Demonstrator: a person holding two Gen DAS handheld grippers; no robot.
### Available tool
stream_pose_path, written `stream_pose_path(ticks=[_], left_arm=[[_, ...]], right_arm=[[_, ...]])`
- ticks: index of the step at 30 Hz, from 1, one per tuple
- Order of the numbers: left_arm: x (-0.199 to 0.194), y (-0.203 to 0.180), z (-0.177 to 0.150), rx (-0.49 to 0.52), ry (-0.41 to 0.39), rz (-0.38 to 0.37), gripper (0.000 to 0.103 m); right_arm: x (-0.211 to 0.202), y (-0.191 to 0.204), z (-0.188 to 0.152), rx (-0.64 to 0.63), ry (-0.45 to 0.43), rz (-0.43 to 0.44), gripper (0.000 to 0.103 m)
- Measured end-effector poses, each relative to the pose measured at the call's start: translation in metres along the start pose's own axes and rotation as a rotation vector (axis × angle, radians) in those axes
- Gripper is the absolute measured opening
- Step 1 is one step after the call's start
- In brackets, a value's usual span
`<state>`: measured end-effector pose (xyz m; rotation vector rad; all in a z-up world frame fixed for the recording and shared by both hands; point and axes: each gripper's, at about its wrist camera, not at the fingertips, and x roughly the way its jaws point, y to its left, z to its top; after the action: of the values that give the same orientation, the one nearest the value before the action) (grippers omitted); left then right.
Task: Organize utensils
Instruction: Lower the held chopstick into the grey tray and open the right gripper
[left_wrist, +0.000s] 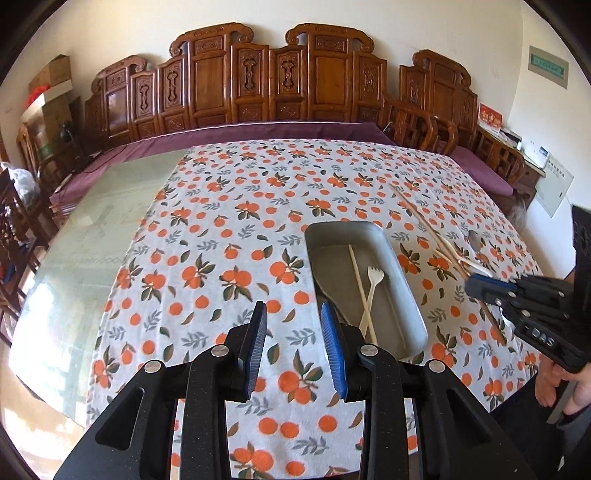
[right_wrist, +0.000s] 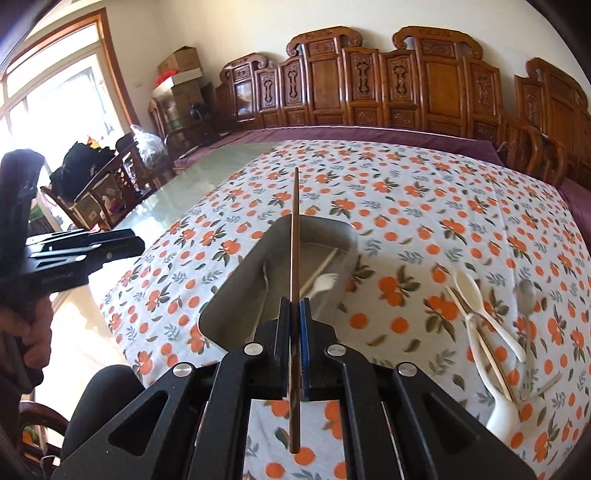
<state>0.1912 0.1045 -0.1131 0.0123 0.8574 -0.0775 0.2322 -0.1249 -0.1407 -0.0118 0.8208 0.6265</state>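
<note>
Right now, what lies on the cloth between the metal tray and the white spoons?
Nothing: in the right wrist view the cloth between the tray and the white spoons is bare.

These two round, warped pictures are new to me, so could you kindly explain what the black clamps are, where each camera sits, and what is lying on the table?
No robot here: a person holds a two-finger clamp tool in each hand, and a wide-angle camera on each tool looks along its fingers, hence the round, bent pictures. One picture comes from the left gripper, whose jaws are apart with nothing between them. The other comes from the right gripper, shut on a dark chopstick that points away over the metal tray. In the tray lie a pale chopstick and a white fork. Beside it on the orange-print tablecloth wait white spoons, a metal spoon and more chopsticks.
</note>
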Motion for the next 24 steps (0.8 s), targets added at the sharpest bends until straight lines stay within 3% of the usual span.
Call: stream_pose_path(ticks=[8,24], left_arm=[[-0.009,0.009,-0.007,-0.011,-0.009,-0.011,0.029],[-0.010,0.006,-0.014,-0.002,-0.001,-0.041,0.029]], right_arm=[[0.048,0.014,0.010,0.019,0.071,-0.016,0.006],[0.117,0.003,0.005,0.113,0.183,-0.011,0.006]])
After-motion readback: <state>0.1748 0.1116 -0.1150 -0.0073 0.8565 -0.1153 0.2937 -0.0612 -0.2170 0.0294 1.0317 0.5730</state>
